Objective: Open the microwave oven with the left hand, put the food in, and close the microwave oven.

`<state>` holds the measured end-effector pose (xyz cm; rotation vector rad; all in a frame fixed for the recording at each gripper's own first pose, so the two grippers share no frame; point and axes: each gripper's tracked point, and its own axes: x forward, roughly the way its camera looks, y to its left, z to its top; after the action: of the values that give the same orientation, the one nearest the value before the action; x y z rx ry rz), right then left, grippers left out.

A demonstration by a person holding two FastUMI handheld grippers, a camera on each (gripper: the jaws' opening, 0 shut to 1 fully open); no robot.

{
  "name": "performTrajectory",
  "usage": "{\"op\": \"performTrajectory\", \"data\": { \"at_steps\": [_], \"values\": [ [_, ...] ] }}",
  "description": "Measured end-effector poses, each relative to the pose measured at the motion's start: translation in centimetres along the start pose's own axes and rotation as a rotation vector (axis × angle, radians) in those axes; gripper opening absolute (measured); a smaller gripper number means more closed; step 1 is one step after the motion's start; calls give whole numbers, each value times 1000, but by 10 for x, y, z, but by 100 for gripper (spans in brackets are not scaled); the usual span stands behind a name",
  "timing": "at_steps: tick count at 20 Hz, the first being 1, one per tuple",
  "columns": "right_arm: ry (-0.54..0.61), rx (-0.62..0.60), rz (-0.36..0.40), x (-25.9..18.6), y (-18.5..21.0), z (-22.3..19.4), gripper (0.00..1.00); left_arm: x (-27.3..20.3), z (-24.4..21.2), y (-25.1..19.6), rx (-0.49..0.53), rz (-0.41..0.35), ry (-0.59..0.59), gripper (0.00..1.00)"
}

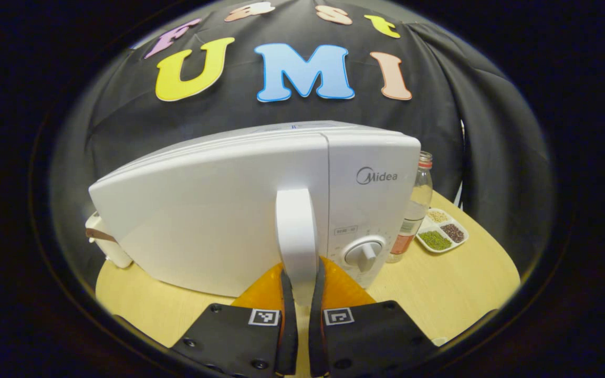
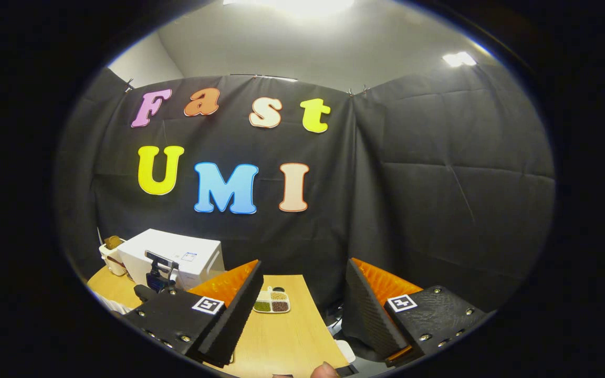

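A white microwave oven (image 1: 260,205) stands on a pale wooden table (image 1: 455,283), its door closed. In the left gripper view, the left gripper (image 1: 302,294) is clamped on the microwave's upright white door handle (image 1: 296,231), 1 finger pressing each side. Just right of the microwave stand a clear bottle (image 1: 417,205) and a white tray (image 1: 443,231) with 3 compartments of grains. In the right gripper view, the right gripper (image 2: 302,315) hangs wide open and empty, well right of the microwave, above the table's edge.
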<state>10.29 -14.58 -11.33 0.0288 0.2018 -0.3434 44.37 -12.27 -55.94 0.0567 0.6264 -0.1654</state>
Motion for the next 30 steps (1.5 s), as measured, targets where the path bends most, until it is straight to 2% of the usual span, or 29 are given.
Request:
{"op": "performTrajectory", "data": {
  "at_steps": [3,6,7,11,16,19,22,30],
  "values": [
    [-3,6,-11,-13,-11,-1,97,-12,-10,0,-18,3,33,17],
    [-14,13,-5,-24,-17,-3,97,-65,-34,12,-26,34,-25,14],
    [-14,16,4,-28,-17,-4,97,-82,-45,18,-20,35,-36,17],
    [-17,28,50,-42,-13,-8,97,-137,-80,48,-71,24,-11,17],
    [-8,56,120,-63,0,-19,97,-193,-116,102,-84,128,18,14],
    [23,71,152,-70,15,-28,97,-221,-134,131,-116,140,34,17],
    [46,85,152,-75,36,-32,97,-235,-144,154,-113,115,16,16],
    [203,89,156,-58,144,-81,98,-258,-160,208,-122,-36,-31,16]
  ]
}}
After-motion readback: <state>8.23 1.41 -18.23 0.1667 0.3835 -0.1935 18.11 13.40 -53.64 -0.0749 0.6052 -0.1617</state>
